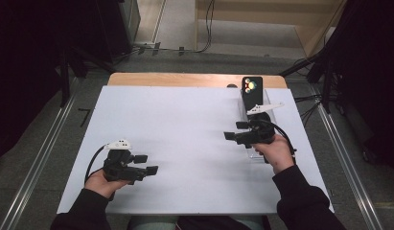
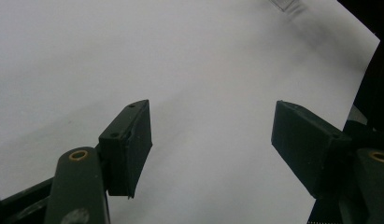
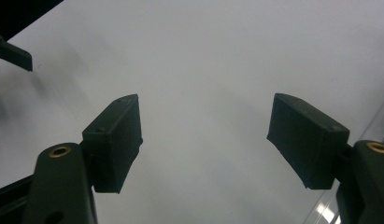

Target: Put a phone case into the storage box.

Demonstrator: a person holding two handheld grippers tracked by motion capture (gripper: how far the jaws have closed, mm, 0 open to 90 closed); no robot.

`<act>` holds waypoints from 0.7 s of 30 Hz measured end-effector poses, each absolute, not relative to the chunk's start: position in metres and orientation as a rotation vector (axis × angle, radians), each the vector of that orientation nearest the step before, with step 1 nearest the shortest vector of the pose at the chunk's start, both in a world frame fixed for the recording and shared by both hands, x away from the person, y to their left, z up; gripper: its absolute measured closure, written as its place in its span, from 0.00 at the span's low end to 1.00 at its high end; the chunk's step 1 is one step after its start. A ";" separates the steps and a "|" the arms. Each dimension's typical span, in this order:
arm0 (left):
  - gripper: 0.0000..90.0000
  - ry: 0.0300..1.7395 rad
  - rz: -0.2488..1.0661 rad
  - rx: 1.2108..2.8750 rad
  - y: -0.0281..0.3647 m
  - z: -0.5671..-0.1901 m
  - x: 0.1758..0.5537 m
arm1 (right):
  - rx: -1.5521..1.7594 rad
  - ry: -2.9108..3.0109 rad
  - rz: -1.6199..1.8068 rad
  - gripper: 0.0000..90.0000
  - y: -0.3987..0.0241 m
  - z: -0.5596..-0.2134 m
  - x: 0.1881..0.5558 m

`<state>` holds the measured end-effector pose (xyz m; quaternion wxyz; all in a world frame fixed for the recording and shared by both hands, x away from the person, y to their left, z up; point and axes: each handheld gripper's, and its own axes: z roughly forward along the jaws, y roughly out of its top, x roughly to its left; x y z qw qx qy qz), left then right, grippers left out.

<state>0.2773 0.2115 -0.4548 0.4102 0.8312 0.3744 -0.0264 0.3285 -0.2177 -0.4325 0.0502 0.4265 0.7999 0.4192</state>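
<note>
A: Left gripper [image 1: 149, 164] first, then. You've got it low near the front-left corner of the white tabletop [image 1: 185, 143], jaws pointing toward the middle, spread apart with nothing between them.

B: Agreed, and the left gripper view backs you up: both black pads [image 2: 129, 144] stand well apart, with bare white surface showing in the gap. Your left hand [image 1: 101, 182] wraps the handle from behind, cable looping off toward the left edge.

A: Moving further in, your right gripper [image 1: 235, 131] sits about halfway up the right side of the tabletop, jaws aimed left toward the centre. Open too?

B: Open, yes. The right gripper view has its two pads [image 3: 302, 137] wide of each other, pinching nothing, just white surface beneath. Off in that view's top-left corner you can catch a dark jaw tip of your other gripper.

A: Your right hand [image 1: 276, 151] holds the body from the near side. Just behind it there's a clear stand [image 1: 266, 103], hard to make out, partly hidden by the gripper.

B: You can see its transparent edge glinting at the bottom-right of the right gripper view as well.

A: And furthest off, near the back-right corner of the tabletop, the black phone [image 1: 252, 91] stands upright in that clear stand, its back facing you, coloured dots near the top.

B: Your right gripper is near it but apart from it, jaws turned away. A bare wooden strip [image 1: 185, 79] of the table runs along the far edge beyond the white surface.
</note>
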 end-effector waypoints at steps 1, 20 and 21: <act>0.32 0.943 -0.066 2.093 0.211 -0.455 0.277 | 1.296 2.442 1.279 0.27 -0.218 -0.434 0.326; 0.32 0.917 -0.079 2.106 0.208 -0.455 0.274 | 1.212 2.526 1.263 0.25 -0.214 -0.449 0.284; 0.32 0.916 -0.080 2.106 0.207 -0.455 0.274 | 1.213 2.531 1.257 0.25 -0.215 -0.450 0.282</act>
